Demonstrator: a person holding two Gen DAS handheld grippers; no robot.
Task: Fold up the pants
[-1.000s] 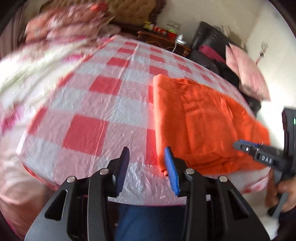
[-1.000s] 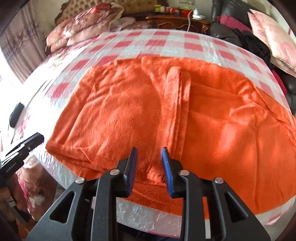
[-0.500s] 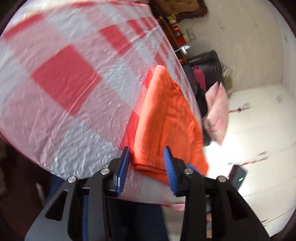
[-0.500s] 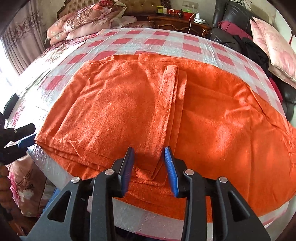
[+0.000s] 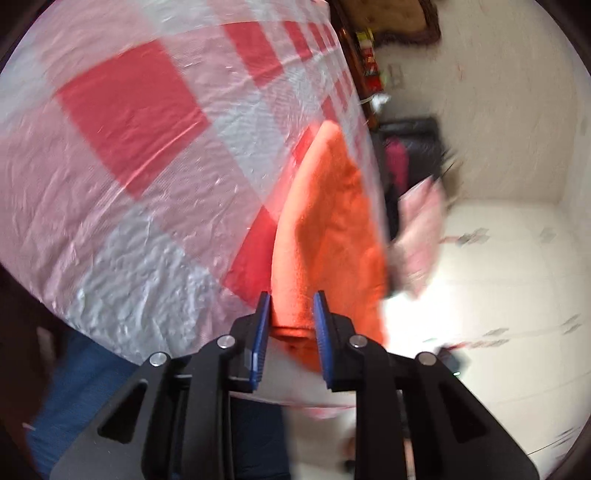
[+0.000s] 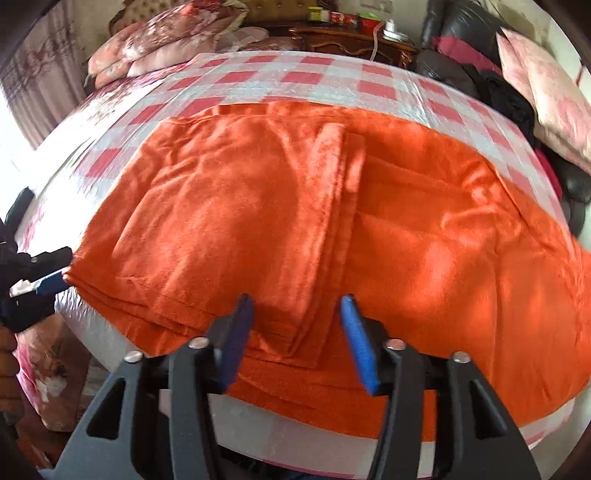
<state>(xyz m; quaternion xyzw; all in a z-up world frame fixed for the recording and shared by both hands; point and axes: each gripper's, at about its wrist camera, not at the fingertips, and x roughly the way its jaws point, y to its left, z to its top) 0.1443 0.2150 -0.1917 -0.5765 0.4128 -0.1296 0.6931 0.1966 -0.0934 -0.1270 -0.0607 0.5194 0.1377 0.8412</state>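
Orange fleece pants (image 6: 332, 221) lie spread on a bed with a red and white checked cover (image 6: 295, 81), partly folded, with a leg edge running down the middle. My right gripper (image 6: 297, 317) is open, its jaws either side of the near hem at that middle fold. My left gripper (image 5: 291, 306) is tilted, its jaws around the left corner of the pants (image 5: 325, 229), with a gap still showing. It also shows at the left of the right wrist view (image 6: 55, 269), at the pants' left corner.
Floral pillows (image 6: 159, 40) lie at the head of the bed. A dark wooden cabinet (image 6: 343, 33) with small items stands behind. Dark clothes and a pink pillow (image 6: 546, 92) sit at the right. The bed's near edge (image 6: 295, 435) is just below my right gripper.
My left gripper has rolled and moved right to the pants' left corner, its jaws narrowing around it. My right gripper's jaws have opened wider at the middle hem.
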